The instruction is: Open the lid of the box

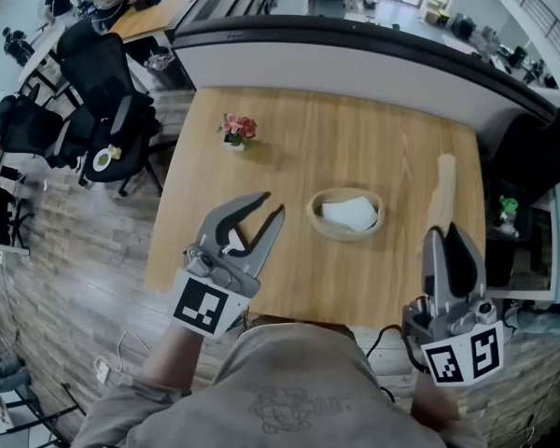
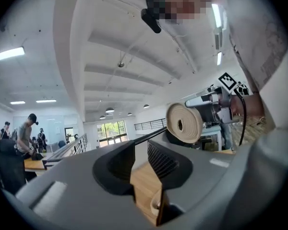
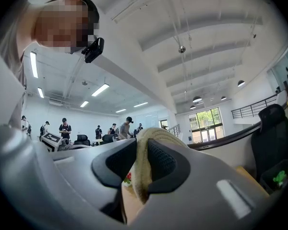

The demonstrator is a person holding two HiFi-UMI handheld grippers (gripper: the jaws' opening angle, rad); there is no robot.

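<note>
head view — right gripper (image 1: 445, 234) pinches the woven lid (image 1: 444, 187) by its edge, right of the open box (image 1: 345, 235); left gripper (image 1: 270, 205) narrow, empty, left of it — thin grip could let the lid slip.

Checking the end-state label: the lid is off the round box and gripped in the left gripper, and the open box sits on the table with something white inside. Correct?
One thing is wrong: the right gripper, not the left gripper, grips the lid, as the right gripper view shows. The rest holds: the open box sits on the table with something white inside.
</note>
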